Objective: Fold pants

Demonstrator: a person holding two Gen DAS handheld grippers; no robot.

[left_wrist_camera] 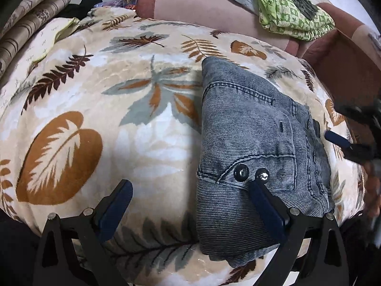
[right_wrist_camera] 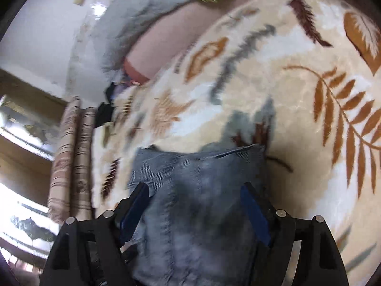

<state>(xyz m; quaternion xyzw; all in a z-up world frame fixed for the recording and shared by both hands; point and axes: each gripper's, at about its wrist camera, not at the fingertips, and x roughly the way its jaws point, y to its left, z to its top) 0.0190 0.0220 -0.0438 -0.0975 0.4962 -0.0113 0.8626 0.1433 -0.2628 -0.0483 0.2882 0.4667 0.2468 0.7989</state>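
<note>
1. Pants (left_wrist_camera: pixel 252 143) lie folded into a compact denim bundle on the leaf-print blanket (left_wrist_camera: pixel 95 100).
2. Left gripper (left_wrist_camera: pixel 193 186) — jaws spread wide, one finger over the denim.
3. Right gripper (right_wrist_camera: pixel 195 193) — jaws spread, straddling the bundle's edge.

Each tool (left_wrist_camera: pixel 193 186) (right_wrist_camera: pixel 194 191) has black angular linkages, silver pivot screws and dark-blue finger pads.
</note>
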